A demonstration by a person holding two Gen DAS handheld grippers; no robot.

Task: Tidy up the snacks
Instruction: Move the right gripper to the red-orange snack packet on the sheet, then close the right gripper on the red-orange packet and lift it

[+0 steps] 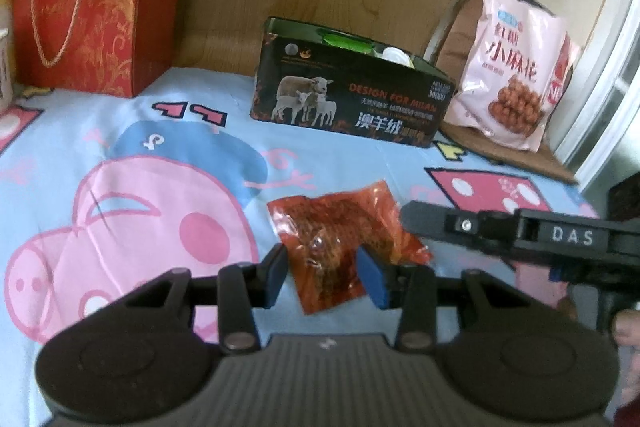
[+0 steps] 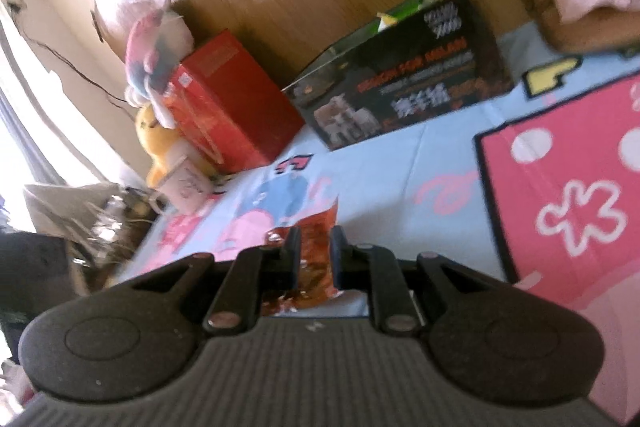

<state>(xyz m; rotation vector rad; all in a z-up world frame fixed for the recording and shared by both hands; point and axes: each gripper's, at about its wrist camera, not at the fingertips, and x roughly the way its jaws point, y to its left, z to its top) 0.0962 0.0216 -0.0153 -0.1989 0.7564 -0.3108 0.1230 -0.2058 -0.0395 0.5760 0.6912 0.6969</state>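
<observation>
1. Left wrist view: your left gripper clamps the near end of an orange snack packet just above the cartoon bedsheet. Your right gripper comes in from the right, touching the packet.
2. Right wrist view: your right gripper pinches the same packet. The dark box stands well apart, so sorting looks barely begun.

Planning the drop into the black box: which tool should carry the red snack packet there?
Probably left: the left tool grips the packet with the black box straight ahead; the right tool reaches in sideways.
</observation>
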